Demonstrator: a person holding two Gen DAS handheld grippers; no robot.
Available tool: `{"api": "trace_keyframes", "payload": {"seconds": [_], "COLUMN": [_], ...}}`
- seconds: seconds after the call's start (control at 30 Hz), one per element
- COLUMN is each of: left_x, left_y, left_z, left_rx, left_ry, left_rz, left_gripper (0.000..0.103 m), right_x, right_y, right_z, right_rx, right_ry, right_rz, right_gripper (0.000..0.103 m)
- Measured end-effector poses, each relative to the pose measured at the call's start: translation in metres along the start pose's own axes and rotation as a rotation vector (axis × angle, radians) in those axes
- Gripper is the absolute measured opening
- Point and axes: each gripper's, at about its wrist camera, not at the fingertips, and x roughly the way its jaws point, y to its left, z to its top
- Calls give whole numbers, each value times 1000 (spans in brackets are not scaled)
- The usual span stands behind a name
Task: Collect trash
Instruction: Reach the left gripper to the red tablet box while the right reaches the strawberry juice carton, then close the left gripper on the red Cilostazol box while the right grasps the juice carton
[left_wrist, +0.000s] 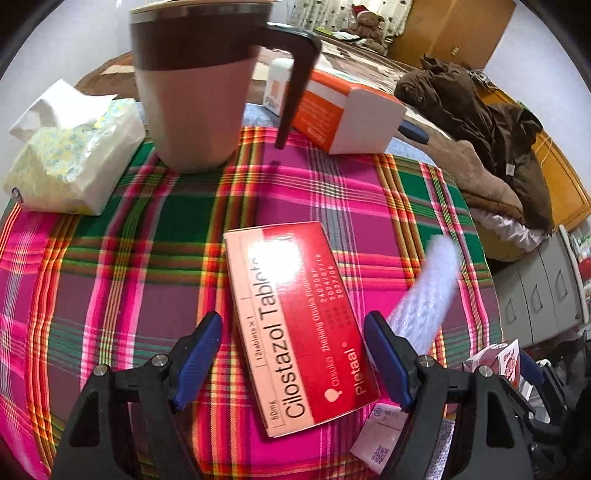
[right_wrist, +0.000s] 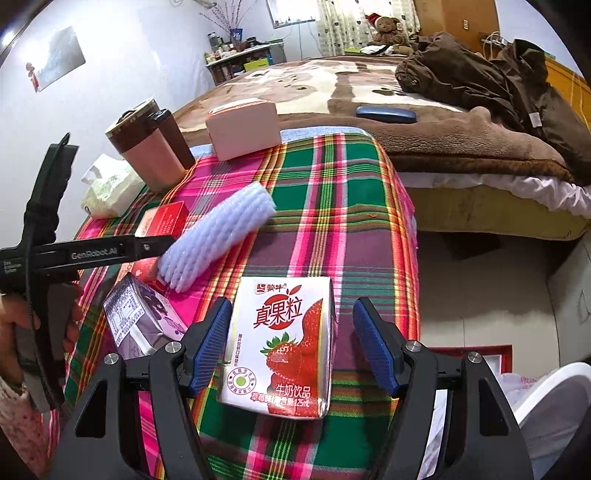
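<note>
A red medicine box (left_wrist: 295, 325) lies flat on the plaid tablecloth (left_wrist: 147, 258). My left gripper (left_wrist: 295, 354) is open and straddles the box's near half, with a gap at the left finger. A white foam net sleeve (left_wrist: 424, 291) lies just right of it, and a small paper label (left_wrist: 380, 435) is below. In the right wrist view a strawberry milk carton (right_wrist: 284, 343) stands between the fingers of my open right gripper (right_wrist: 291, 343); the right pad stands clear of it. A purple carton (right_wrist: 144, 317) lies to its left, beside the foam sleeve (right_wrist: 218, 236).
A brown and pink mug (left_wrist: 195, 92), a tissue pack (left_wrist: 74, 158) and an orange-white box (left_wrist: 347, 110) stand at the table's far side. A bed with brown clothes (right_wrist: 480, 81) lies beyond. A bin lined with a white bag (right_wrist: 546, 402) is at the lower right.
</note>
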Motion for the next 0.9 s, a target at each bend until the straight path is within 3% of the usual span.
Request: {"api": "trace_keyframes", "payload": {"seconds": [0.27,0.57,0.7,0.77,0.9], "left_x": [-3,-10,-13,-15,-20], "left_y": [2,10,11,12,14], "left_z": [-5,-9,-13,-16,-21], "left_rx": [32,31,24,26,30], "left_ry": [-14,-20,-35,-44,-57], "left_rz": [31,34,35,37,41], "left_gripper": [80,65,65,65,65], "right_x": [4,4,0,-2,-7], "right_y": [-2,-3,-2,-1,0], "right_z": [-4,-11,-15,-16,-17], "right_rx": [-3,-17,-19,-21,-23], "right_ry": [24,35,22,10,-14], "right_rz": [17,-1,-6,-12,-22], "right_gripper": [65,65,65,56,56]}}
